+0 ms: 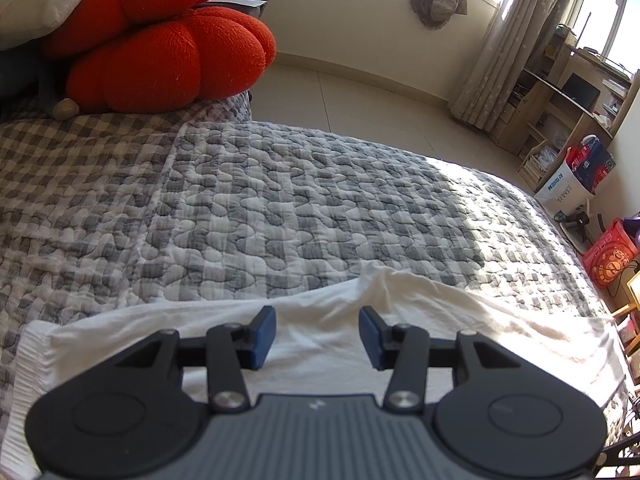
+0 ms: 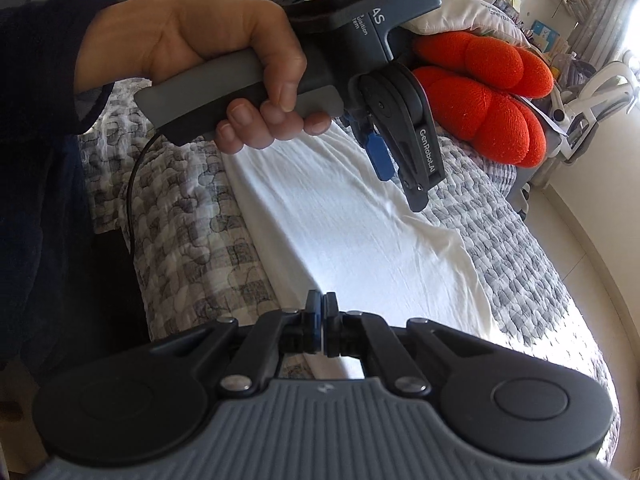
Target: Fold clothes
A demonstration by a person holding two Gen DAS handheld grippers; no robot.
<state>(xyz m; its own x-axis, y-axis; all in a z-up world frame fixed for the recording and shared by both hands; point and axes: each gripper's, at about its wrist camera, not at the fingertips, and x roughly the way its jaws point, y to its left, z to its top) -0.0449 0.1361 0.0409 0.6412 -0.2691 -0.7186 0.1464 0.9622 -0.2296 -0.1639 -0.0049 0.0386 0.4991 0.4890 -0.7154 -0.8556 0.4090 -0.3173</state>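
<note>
Two grippers work over a white garment (image 2: 360,240) spread flat on the checked quilt (image 1: 280,200). On the left, the left gripper (image 1: 317,336) hangs above the cloth with jaws spread wide, gripping nothing. Further right, the right gripper (image 2: 320,320) has its pads pressed together at the garment's near edge; whether cloth is pinched between them I cannot tell.

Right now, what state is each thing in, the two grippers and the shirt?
Left gripper: open, above the garment, holding nothing.
Right gripper: shut at the garment's near edge; whether it pinches cloth I cannot tell.
White garment: lying flat on the quilt, lightly wrinkled.
</note>
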